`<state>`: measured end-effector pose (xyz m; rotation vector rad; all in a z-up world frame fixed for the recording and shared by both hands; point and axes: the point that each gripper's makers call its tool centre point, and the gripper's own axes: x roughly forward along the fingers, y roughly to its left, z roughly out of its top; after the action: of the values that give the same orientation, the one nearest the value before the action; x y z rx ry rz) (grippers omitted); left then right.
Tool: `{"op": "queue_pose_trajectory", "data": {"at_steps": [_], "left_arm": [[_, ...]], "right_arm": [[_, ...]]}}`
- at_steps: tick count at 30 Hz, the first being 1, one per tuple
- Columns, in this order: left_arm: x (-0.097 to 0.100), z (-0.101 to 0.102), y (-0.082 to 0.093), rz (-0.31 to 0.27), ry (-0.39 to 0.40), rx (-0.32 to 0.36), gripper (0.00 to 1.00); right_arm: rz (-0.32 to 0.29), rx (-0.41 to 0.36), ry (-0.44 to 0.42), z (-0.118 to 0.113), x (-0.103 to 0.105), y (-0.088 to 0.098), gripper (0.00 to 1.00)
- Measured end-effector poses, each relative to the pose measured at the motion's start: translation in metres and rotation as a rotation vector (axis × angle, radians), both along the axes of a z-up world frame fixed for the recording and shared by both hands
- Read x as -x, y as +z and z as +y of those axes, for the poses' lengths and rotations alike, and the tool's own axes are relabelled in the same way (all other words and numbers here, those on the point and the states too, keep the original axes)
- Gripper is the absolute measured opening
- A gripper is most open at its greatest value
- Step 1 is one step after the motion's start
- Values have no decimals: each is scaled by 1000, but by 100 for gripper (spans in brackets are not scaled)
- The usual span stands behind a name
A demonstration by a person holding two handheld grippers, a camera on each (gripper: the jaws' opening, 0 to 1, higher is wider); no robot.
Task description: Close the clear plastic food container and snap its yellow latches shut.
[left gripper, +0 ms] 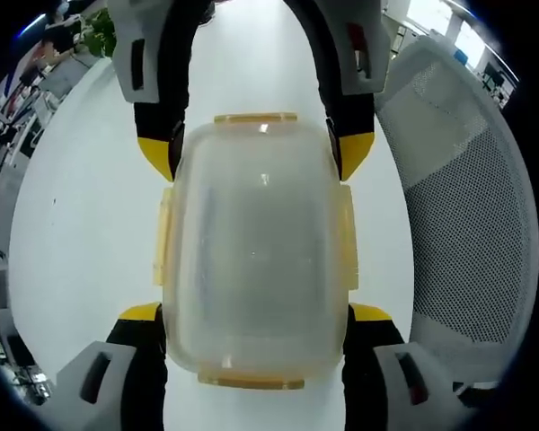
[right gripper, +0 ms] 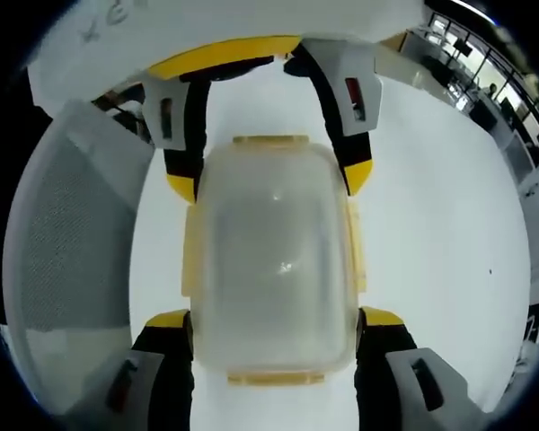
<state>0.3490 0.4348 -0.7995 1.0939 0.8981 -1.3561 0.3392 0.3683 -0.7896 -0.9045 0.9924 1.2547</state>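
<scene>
My left hand-held gripper (left gripper: 256, 319) is spread apart, its yellow-tipped jaws flanking the near end of the clear plastic food container (left gripper: 256, 251), just beside its walls; I cannot tell whether they touch. My right hand-held gripper (right gripper: 274, 323) brackets the opposite end likewise, released rather than clamped. The lid (right gripper: 274, 260) lies flat on top, so closing looks done. The yellow latches (left gripper: 251, 382) ring the rim; whether they are snapped I cannot tell. The container rests on the white surface (left gripper: 81, 206), away from its edges. Beyond stands a mesh chair (left gripper: 467, 233). I judge both grippers straddle it to steady it for latching.
</scene>
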Motion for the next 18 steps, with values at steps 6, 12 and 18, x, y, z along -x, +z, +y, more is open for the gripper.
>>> {"op": "queue_pose_trajectory", "data": {"at_steps": [6,12,18], "left_arm": [[-2,18,-1,-1,-8,-1,81],[-2,21,3,-2,24,32,81],[-1,21,3,-3,32,40,81]], "right_arm": [[-7,-11,-15,20,-1,-1,74],[-9,62,2,23,-4,-4,74],[-18,63,3,23,-4,-3,75]]}}
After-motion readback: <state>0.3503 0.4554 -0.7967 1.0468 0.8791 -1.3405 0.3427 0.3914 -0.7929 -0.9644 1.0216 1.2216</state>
